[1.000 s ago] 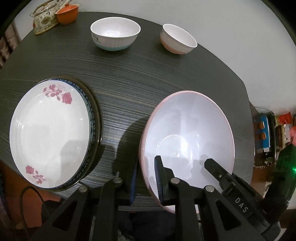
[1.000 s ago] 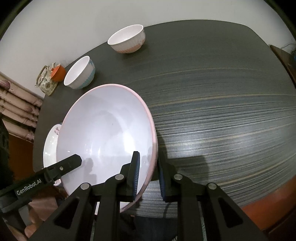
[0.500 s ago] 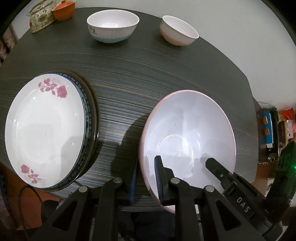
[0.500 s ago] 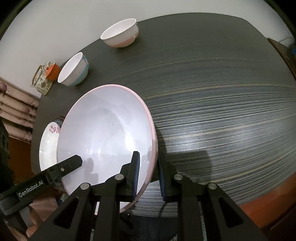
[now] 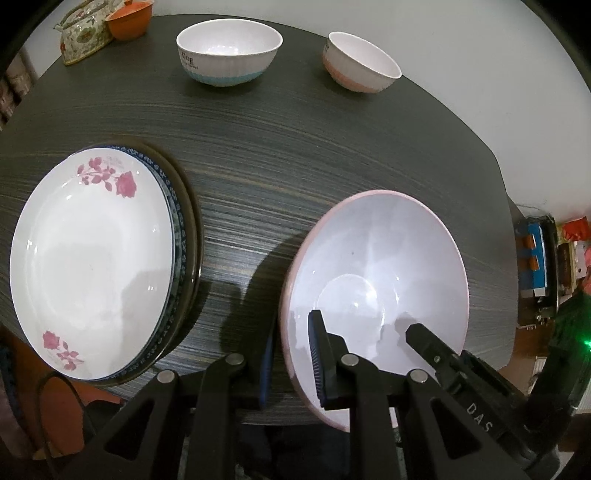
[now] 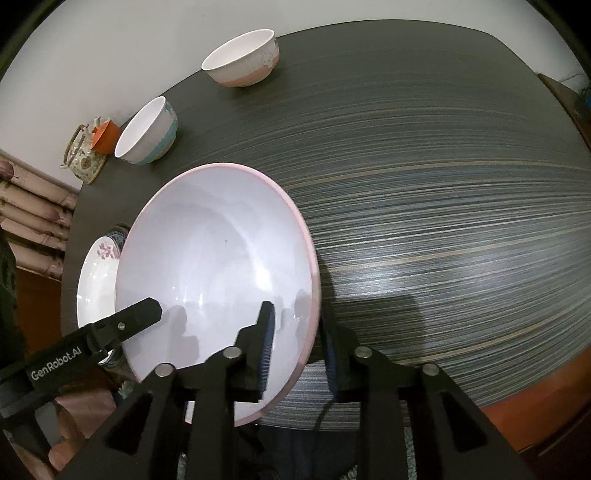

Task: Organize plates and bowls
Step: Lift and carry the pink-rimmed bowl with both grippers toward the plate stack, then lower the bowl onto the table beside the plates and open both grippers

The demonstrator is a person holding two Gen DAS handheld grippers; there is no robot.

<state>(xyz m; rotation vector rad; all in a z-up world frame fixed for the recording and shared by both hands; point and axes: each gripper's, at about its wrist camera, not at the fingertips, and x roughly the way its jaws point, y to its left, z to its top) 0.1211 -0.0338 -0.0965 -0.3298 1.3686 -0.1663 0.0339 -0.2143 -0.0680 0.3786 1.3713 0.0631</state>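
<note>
Both grippers hold a large pink-rimmed bowl [image 5: 376, 266] over the near part of the dark table [image 5: 295, 147]. My left gripper [image 5: 291, 332] is shut on its left rim, one finger inside and one outside. On the opposite rim of the bowl [image 6: 214, 266], my right gripper [image 6: 297, 321] is shut the same way. The bowl is tilted and casts a shadow on the table. To its left lies a stack of plates [image 5: 92, 258] topped by a white plate with red roses. A blue-based bowl [image 5: 229, 51] and a pink-based bowl [image 5: 362, 66] stand at the far edge.
A flowered teapot [image 5: 81, 33] and an orange cup [image 5: 129, 20] sit at the far left corner. The wide right half of the table [image 6: 443, 184] lies bare beside the held bowl. A shelf with clutter [image 5: 535, 258] stands beyond the table's right edge.
Both grippers keep their hold on the large bowl. The views have shifted only a little; the far bowls sit slightly higher in the frames than a second ago.
</note>
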